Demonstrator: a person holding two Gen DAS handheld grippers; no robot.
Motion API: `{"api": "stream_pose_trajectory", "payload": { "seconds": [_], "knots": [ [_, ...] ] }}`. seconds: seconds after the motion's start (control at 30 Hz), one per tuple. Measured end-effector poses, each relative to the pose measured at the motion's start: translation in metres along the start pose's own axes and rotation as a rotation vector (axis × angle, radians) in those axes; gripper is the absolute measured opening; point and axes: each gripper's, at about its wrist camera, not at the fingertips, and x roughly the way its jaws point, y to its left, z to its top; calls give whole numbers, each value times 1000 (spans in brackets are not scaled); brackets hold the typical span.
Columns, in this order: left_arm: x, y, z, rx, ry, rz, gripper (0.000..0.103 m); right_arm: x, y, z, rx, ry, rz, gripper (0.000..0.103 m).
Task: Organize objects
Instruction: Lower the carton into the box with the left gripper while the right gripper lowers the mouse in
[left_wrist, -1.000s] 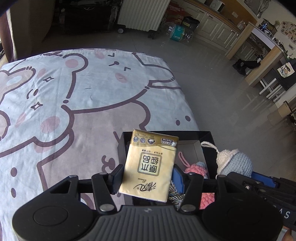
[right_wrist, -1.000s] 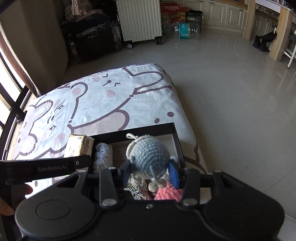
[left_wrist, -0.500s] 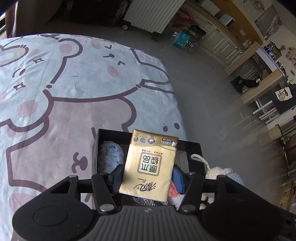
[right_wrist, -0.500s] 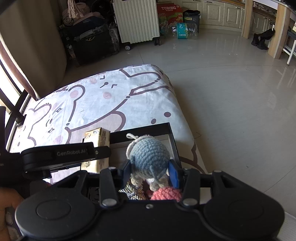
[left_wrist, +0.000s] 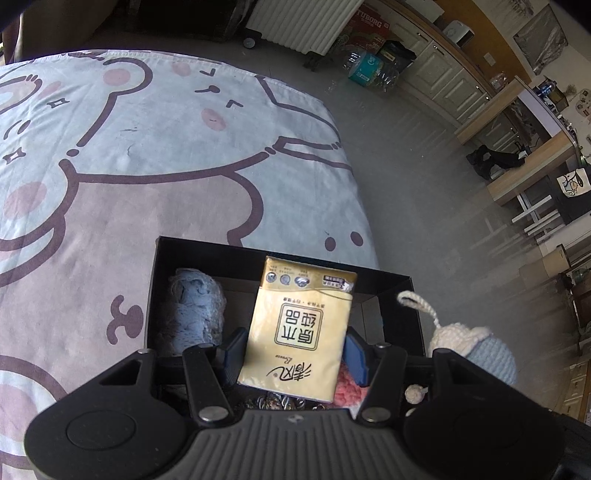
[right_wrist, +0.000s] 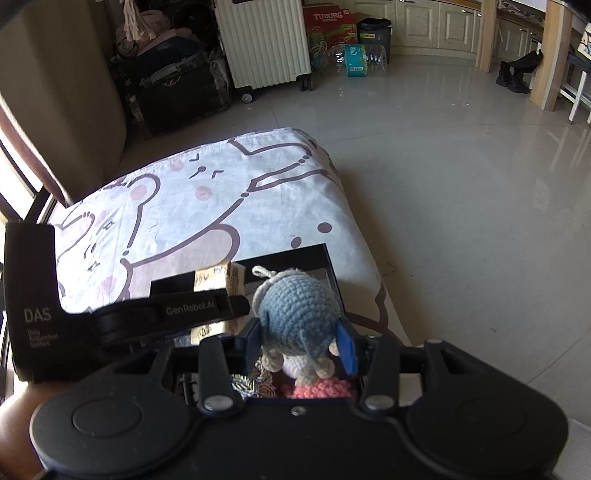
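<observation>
My left gripper (left_wrist: 295, 350) is shut on a yellow tissue pack (left_wrist: 299, 325) and holds it over a black open box (left_wrist: 192, 247) on the bed. My right gripper (right_wrist: 301, 343) is shut on a blue and white crochet doll (right_wrist: 297, 310), held over the same box (right_wrist: 325, 258). The doll also shows at the right of the left wrist view (left_wrist: 476, 350). The tissue pack shows behind the left gripper in the right wrist view (right_wrist: 218, 277). Inside the box lie a pale blue knitted piece (left_wrist: 195, 310), a pink crochet item (right_wrist: 317, 389) and a striped cord (right_wrist: 255, 386).
The box sits near the bed's right edge on a bear-print sheet (left_wrist: 129, 155). Grey tiled floor (right_wrist: 461, 166) lies to the right. A white radiator (right_wrist: 262, 40), dark luggage (right_wrist: 173, 85) and cartons stand beyond the bed.
The left gripper has moved right and forward with the tissue pack, from beside the box to over it. The right gripper still holds the doll over the box.
</observation>
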Motion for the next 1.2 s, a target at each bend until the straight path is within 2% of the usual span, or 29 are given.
{"api": "stream_pose_trajectory", "payload": {
  "seconds": [0.2,0.4,0.63,0.77,0.83,1.1,1.2],
  "knots": [
    [11,1,-2,-8,23,3,56,7,-6,6,58,-34,21,44],
    [18,2,-3,-35,25,2,55,17,-1,7,45,-30,19,44],
    [18,4,1,-1,51,-32,56,24,-3,10,71,-36,20,44],
    [13,-1,3,51,62,-21,54,27,-4,11,81,-37,23,44],
    [11,-2,3,79,65,-7,44,27,-3,11,79,-37,22,44],
    [-2,-4,10,213,99,23,26,27,-7,11,103,-44,23,44],
    [-9,-5,13,246,111,3,24,27,-8,11,111,-44,25,44]
  ]
}}
